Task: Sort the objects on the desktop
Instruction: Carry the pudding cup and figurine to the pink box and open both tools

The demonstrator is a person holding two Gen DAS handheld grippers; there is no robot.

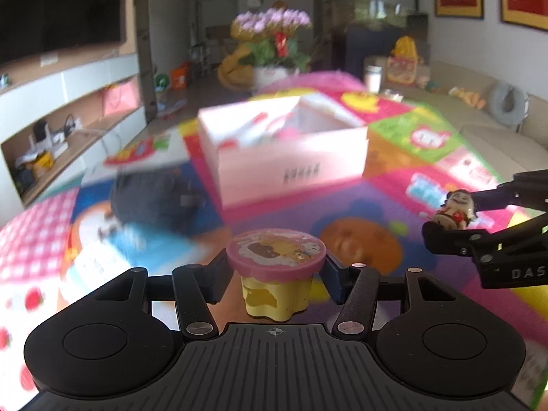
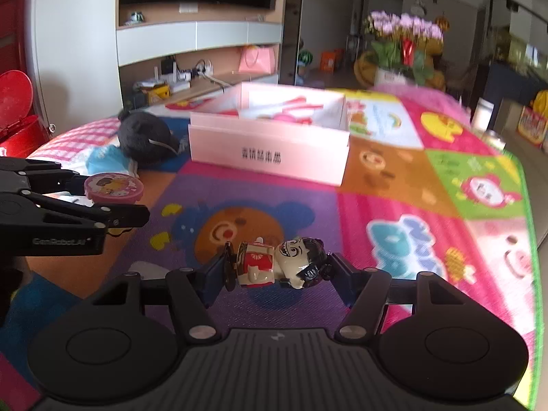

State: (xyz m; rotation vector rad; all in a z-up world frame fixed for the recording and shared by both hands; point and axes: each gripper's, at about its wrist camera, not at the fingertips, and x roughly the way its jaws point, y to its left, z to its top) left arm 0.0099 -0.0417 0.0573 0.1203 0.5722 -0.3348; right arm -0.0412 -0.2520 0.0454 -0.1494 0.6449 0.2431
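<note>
A small yellow toy with a round pink top [image 1: 275, 251] sits between the fingers of my left gripper [image 1: 274, 265], whose pads press on the pink top's rim; it is shut on it. From the right wrist view the same toy [image 2: 113, 185] hangs above the mat in the left gripper [image 2: 114, 203]. My right gripper [image 2: 277, 270] is shut on a little figurine [image 2: 270, 263] with black hair and a red-and-white body, lying sideways between the pads. The left wrist view shows that figurine [image 1: 457, 209] at the right edge, in the right gripper [image 1: 452, 221].
An open pink box [image 2: 270, 157] with pink items inside stands ahead on the colourful cartoon mat [image 2: 411, 205]. A black soft object [image 2: 147, 137] lies to the box's left. The mat's green edge [image 2: 529, 239] runs along the right. Shelves and a flower pot stand behind.
</note>
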